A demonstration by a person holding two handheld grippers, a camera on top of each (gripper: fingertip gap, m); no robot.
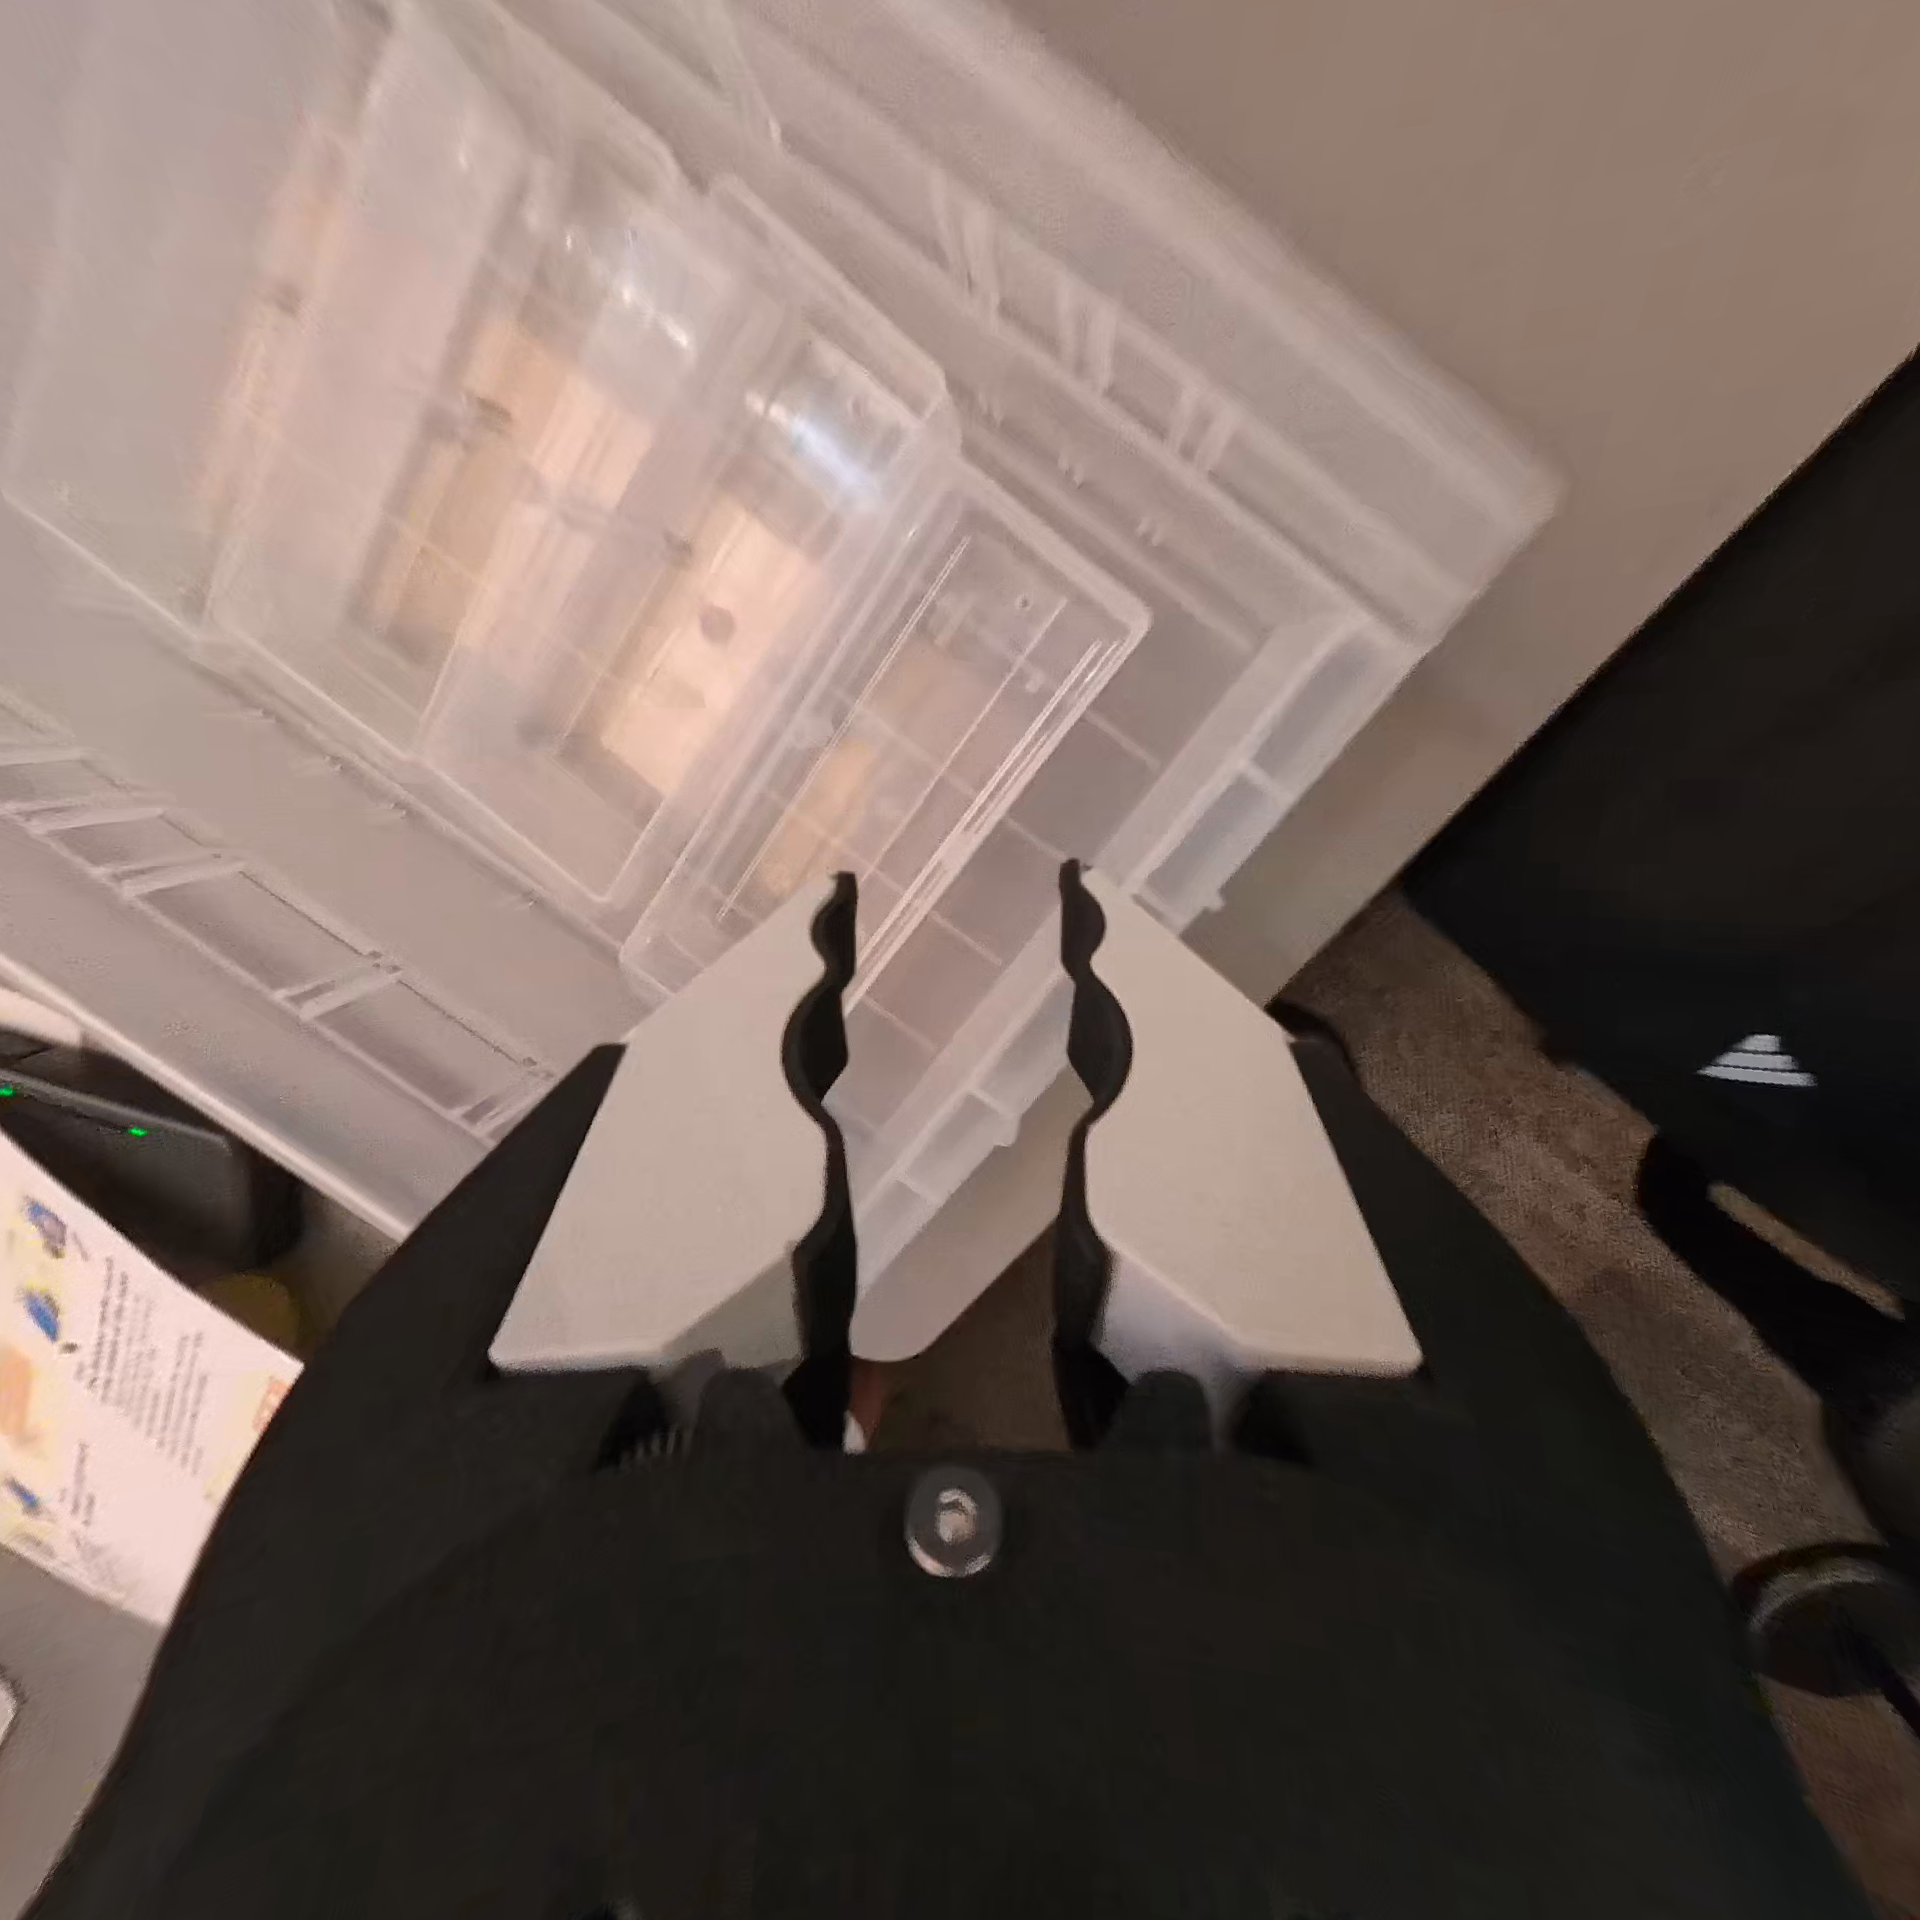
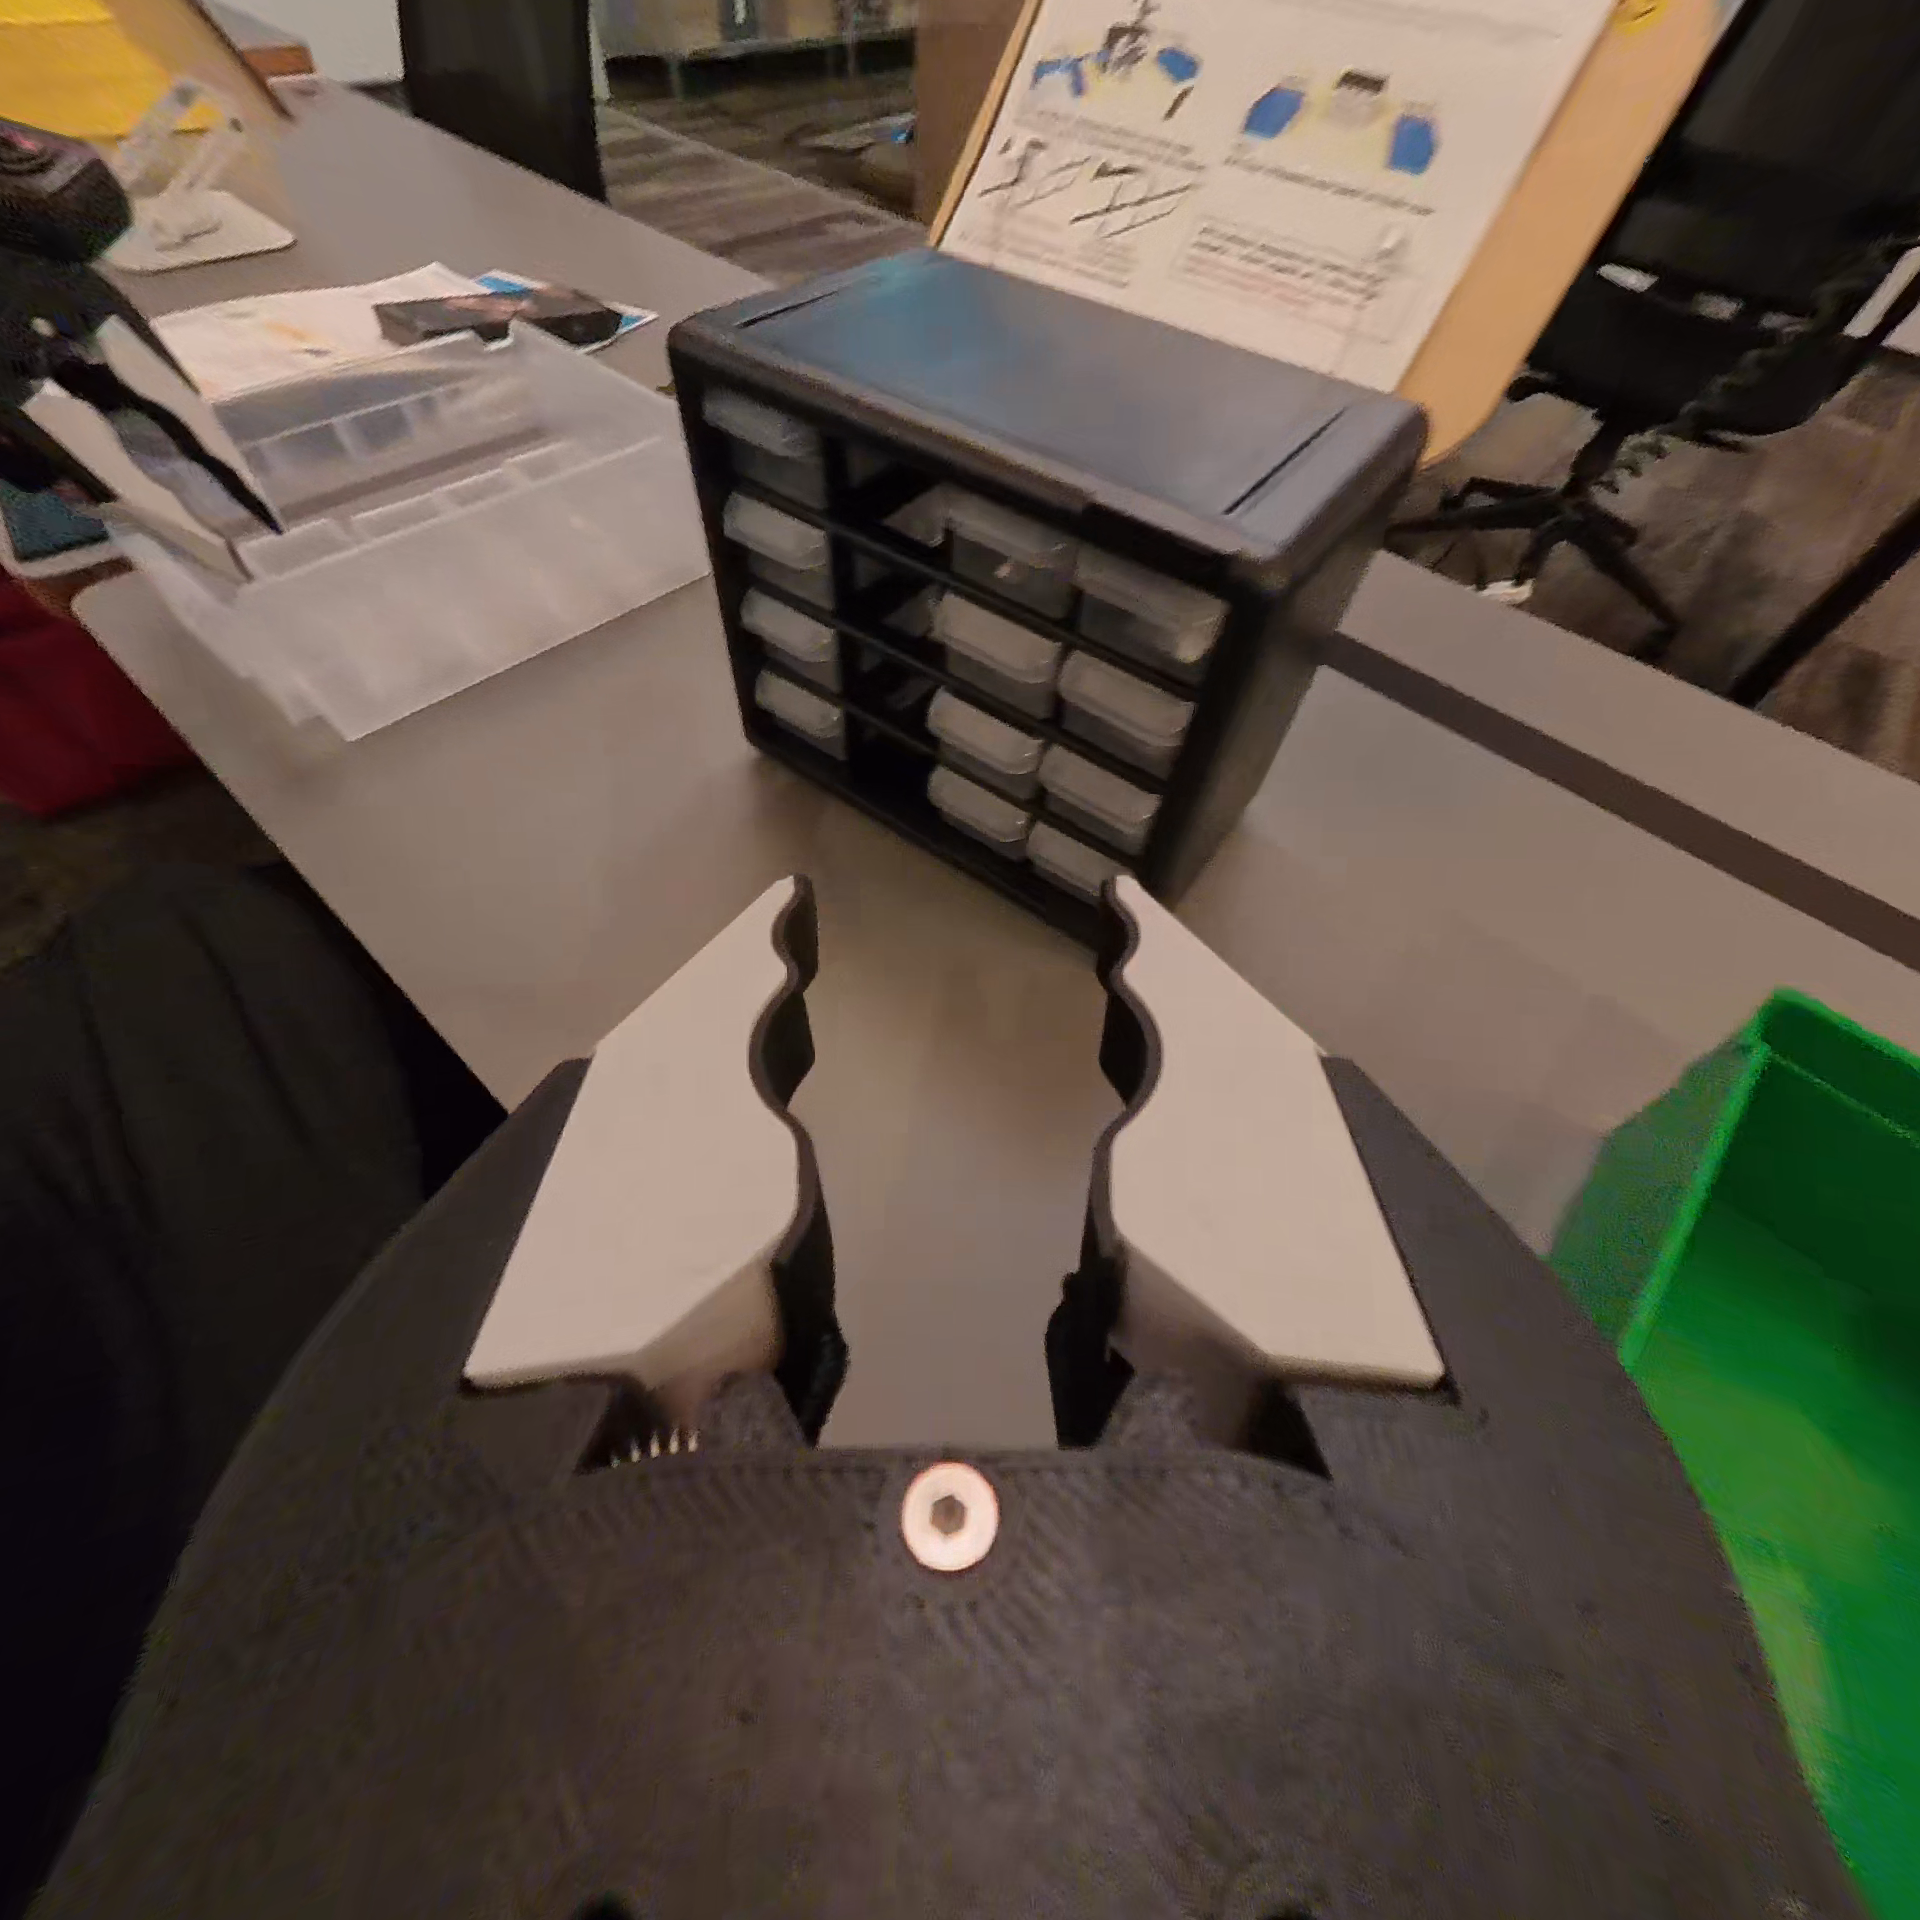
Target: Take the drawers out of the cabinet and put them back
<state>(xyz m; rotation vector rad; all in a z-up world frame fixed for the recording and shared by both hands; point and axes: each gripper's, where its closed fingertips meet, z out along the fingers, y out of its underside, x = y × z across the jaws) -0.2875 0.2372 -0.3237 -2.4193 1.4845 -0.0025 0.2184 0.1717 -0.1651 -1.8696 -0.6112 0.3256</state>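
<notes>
Both tools empty. Right gripper [image 2: 956, 914] spread wide, aimed at cabinet [image 2: 1039, 582] front, just short of bottom row, nothing btwn jaws. Left gripper [image 1: 956, 894] parted to a moderate gap, hovering over clear organiser tray [image 1: 727, 468] w/ several clear drawers [image 1: 883, 727] lying in it in an overlapping row, apparently empty; blur hides detail.

Cabinet: black, on grey table [image 2: 520, 831], well back from near edge. Second column of slots empty top to bottom; top slot of third column looks open too, hard to tell. Remaining drawers [image 2: 987, 738] seated, some sticking out unevenly. Contents not visible.

Risks, judged from here:
- Cabinet light & unbraced → likely slides or tips if a drawer is yanked or shoved one-handed.
- Drawer fronts small, slick → wide jaws may grab two neighbours or slip off a lip.
- Loose drawers overlap in tray → lifting one may drag or flip the next.
- Re-inserting at an angle → jam on slot rails.

Other containers: green bin [image 2: 1766, 1299] at right edge, inside mostly out of frame, appears empty. Instruction sheet [image 2: 1247, 156] propped on board behind cabinet.
</notes>
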